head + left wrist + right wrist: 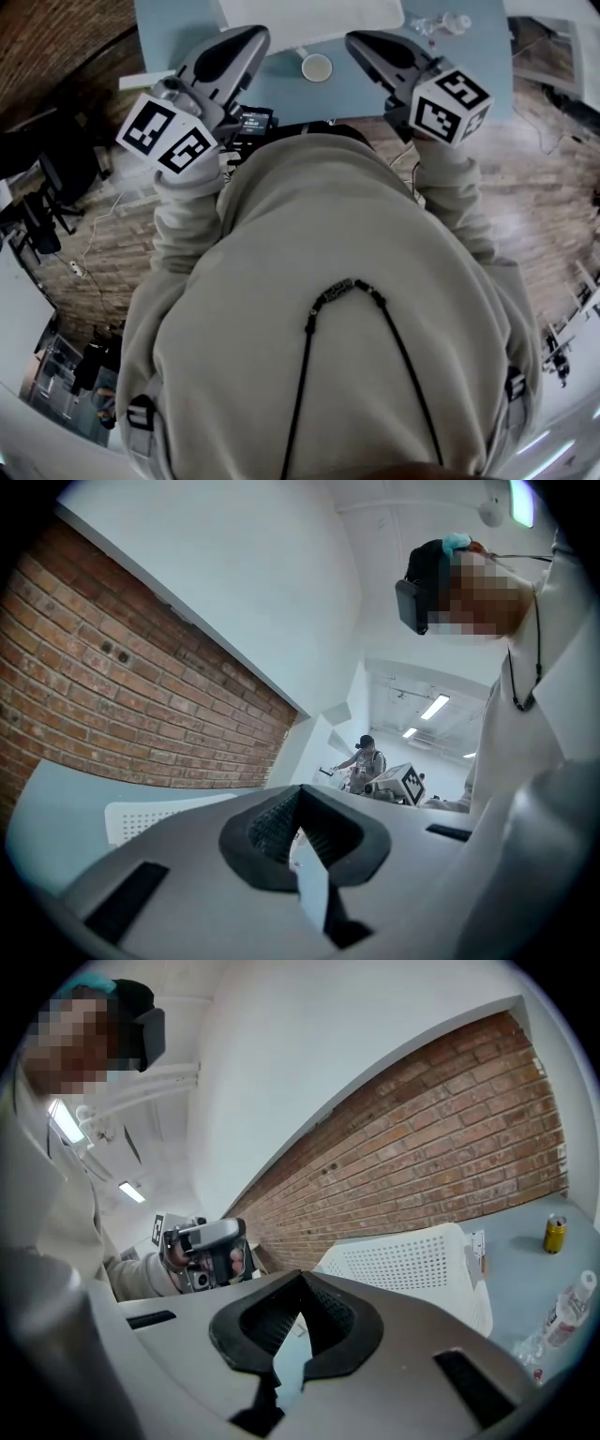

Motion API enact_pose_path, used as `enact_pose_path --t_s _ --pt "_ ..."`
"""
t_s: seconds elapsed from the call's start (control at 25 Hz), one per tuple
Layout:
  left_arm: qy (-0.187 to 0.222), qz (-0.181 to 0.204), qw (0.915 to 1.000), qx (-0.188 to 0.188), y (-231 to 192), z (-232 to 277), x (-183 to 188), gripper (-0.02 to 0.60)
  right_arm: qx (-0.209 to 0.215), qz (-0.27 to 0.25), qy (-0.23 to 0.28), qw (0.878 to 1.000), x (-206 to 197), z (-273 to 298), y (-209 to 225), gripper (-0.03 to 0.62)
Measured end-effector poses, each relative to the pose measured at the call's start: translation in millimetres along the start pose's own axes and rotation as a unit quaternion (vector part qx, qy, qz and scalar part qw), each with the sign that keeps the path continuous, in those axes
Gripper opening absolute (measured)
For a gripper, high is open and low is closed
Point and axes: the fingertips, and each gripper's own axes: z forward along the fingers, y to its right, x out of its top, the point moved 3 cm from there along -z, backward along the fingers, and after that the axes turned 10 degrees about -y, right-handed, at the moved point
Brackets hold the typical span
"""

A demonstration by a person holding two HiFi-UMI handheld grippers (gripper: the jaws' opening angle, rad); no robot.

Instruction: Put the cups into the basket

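Observation:
A single pale cup [317,67] stands on the light blue table [178,33], just in front of the white perforated basket [309,14]. My left gripper [255,37] is held over the near table edge, left of the cup. The right gripper [358,41] hovers to the cup's right. Both are apart from the cup and point up and away. In the left gripper view the left gripper [298,795] is shut and empty, with the basket [141,819] low at left. In the right gripper view the right gripper [302,1279] is shut and empty, with the basket [412,1265] behind it.
A yellow can [555,1233] and a clear plastic bottle [570,1305] stand on the table right of the basket. A black device [251,122] lies at the near table edge. A brick wall [441,1138] runs behind. Another person [366,757] stands far off.

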Motion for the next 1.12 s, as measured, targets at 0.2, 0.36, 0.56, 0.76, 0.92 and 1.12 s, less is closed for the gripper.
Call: enact_pose_path --t_s 0.2,0.36,0.56,0.76,0.92,1.12 --pt "0.006 0.011 0.9998 -0.017 -3.7 0.4 20.4 -0.002 -0.011 -0.008 0.003 1.000 17.8 0.2 -5.7 0.014" --pt "0.006 0.017 0.9993 -0.031 -2.7 1.5 31.3 -0.002 -0.015 -0.020 0.012 1.000 31.6 -1.0 -11.8 0.014" --pt "0.003 0.032 0.9985 -0.044 10.7 10.7 38.4 -0.002 -0.019 -0.013 0.029 0.999 34.4 -15.1 -5.8 0.014" --pt "0.004 0.042 0.9980 -0.048 12.4 12.1 43.6 -0.002 -0.016 -0.020 0.035 0.999 39.6 -13.3 -7.8 0.014" --pt "0.007 0.046 0.9977 -0.050 13.4 11.4 45.8 -0.002 -0.013 -0.027 0.035 0.999 41.5 -10.5 -11.3 0.014" --pt "0.005 0.038 0.9980 -0.051 13.0 9.9 43.4 -0.002 -0.011 -0.022 0.025 0.999 37.6 -8.5 -13.4 0.014"
